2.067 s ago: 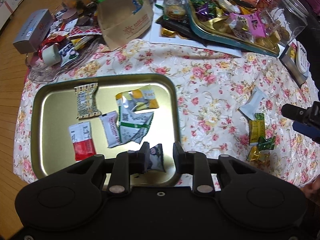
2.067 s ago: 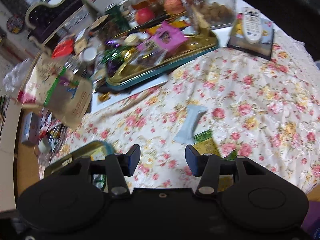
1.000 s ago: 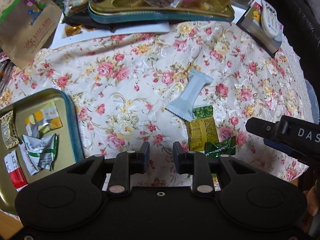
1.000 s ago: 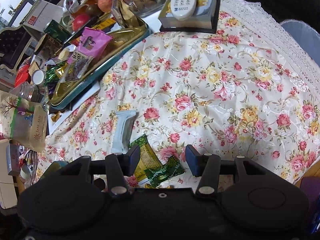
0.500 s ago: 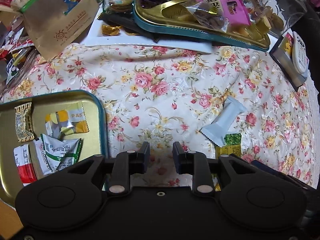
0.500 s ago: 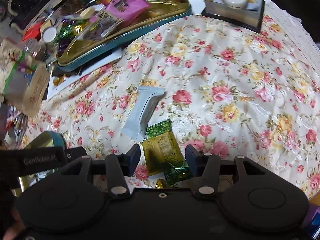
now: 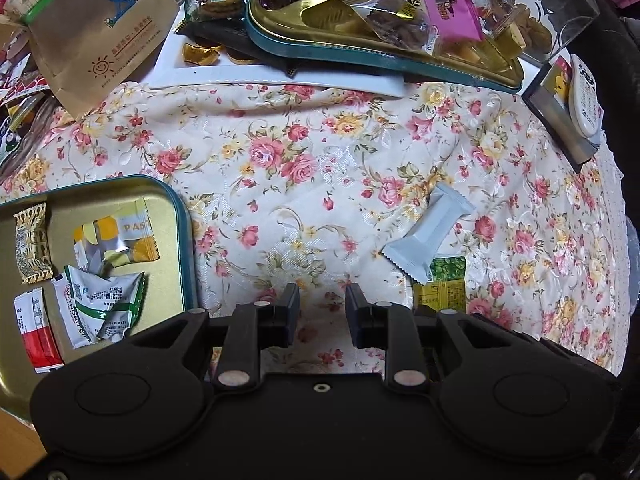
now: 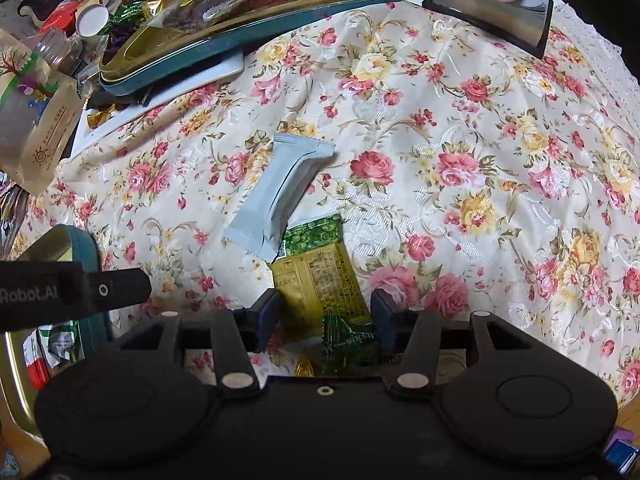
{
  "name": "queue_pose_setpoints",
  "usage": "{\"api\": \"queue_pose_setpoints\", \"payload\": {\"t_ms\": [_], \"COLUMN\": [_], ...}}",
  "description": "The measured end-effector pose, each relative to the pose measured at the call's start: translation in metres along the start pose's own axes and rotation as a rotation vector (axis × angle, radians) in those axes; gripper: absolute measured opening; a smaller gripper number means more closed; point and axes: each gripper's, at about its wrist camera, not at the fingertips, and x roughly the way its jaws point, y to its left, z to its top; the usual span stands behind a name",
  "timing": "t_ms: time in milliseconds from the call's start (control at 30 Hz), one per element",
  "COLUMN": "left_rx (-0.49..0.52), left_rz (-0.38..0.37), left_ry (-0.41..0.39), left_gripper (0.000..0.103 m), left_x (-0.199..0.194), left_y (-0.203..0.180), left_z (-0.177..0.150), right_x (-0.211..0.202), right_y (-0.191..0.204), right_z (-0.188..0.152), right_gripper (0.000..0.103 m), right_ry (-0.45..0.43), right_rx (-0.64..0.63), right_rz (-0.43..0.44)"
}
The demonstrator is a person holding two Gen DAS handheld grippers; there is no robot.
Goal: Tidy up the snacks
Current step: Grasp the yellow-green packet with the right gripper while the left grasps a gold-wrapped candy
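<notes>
Two loose snacks lie between the right gripper's (image 8: 323,322) parted, empty jaws: a yellow packet (image 8: 320,280), long axis running away from them, and a green candy (image 8: 349,346). Beside the yellow packet, the left gripper (image 7: 322,314) hangs narrowly open, empty over bare cloth.

I take the white packet (image 8: 280,190) as my landmark. Beyond it and to its right, the floral tablecloth (image 8: 480,128) lies bare, so I have wide room to pass there. Touching its near end, the yellow-green packet (image 8: 320,276) and a green candy (image 8: 350,346) crowd the way in. To its left, cloth stays open up to the gold tray (image 7: 182,216). Far beyond it, the heaped snack tray (image 8: 248,40) and the book with a remote (image 8: 496,4) wall off the back.
</notes>
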Motion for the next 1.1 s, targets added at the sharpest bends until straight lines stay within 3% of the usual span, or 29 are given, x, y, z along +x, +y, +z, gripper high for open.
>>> {"api": "queue_pose_setpoints", "payload": {"t_ms": [267,633,867,1100], "left_rx": [-0.014,0.045,0.138,0.308], "left_rz": [-0.003,-0.018,-0.060,-0.100], "left_ry": [0.000,0.007,0.033,0.049], "left_gripper": [0.035,0.035,0.035,0.035], "left_x": [0.002,0.005,0.008,0.011], "left_y": [0.001,-0.015,-0.024,-0.051], "left_z": [0.001,-0.002,-0.015,-0.037], "right_x": [0.002,-0.004,-0.008,-0.010], "right_y": [0.008,-0.037,-0.066,-0.082], "right_z": [-0.003,0.014,0.022,0.023], "right_gripper": [0.053,0.052,0.047,0.047], "right_ry": [-0.016,-0.033,-0.020,0.002], "right_rx": [-0.064,0.090,0.203,0.276], "right_rz": [-0.008,-0.042,-0.010,0.032]}}
